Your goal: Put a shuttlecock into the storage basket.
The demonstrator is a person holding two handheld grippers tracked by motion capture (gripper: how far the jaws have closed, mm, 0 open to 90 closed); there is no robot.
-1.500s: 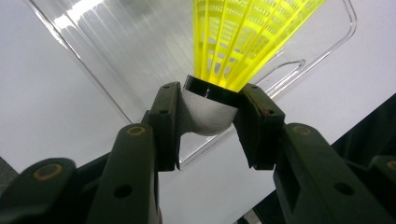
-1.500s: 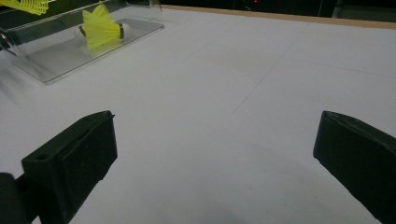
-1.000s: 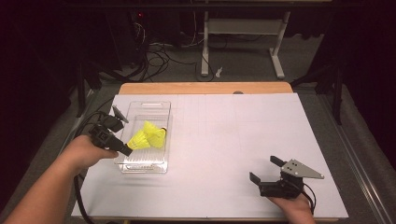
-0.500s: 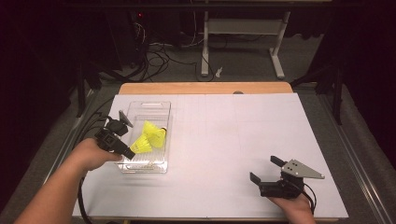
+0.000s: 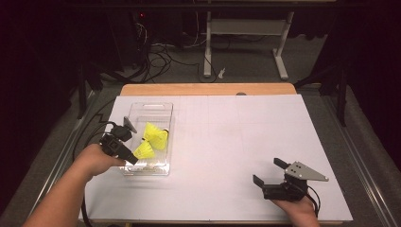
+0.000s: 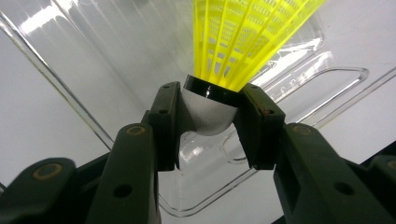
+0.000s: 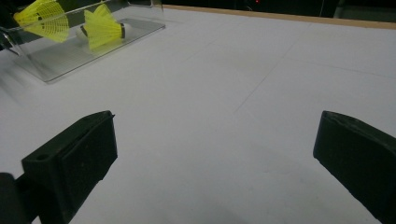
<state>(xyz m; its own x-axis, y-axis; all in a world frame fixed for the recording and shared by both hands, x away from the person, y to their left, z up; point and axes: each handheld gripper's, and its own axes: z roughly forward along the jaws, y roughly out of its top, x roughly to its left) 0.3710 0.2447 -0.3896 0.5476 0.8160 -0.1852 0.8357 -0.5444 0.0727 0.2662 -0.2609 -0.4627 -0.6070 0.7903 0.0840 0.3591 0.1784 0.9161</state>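
The shuttlecock (image 6: 219, 100) is sitting nose-first between the jaws of the left gripper (image 6: 212, 126), which is clamping its rounded white cork just below the black band, with the yellow plastic skirt fanning away over the clear tray (image 5: 163, 109). In the high view the same shuttlecock (image 5: 143, 151) is hanging at the near left corner of the tray, just inside its rim, and a second shuttlecock (image 5: 156, 135) is lying on its side on the tray floor a little farther in. The held one is probably feather-light, so weight is no worry; the skirt is likely springy and easily bent (a squeeze there would deform the ribs), while the cork is firm and slightly rounded, making it the sensible place to grip, though it could slip if the pinch loosens. The tray looks thin and light too, so a nudge from the gripper may slide it across the white table (image 5: 236, 142). To the right of the tray, well apart from it and near the front edge of the table, the right gripper (image 5: 270, 171) is resting with its jaws spread wide and nothing between them, pointing back toward the tray across bare tabletop.
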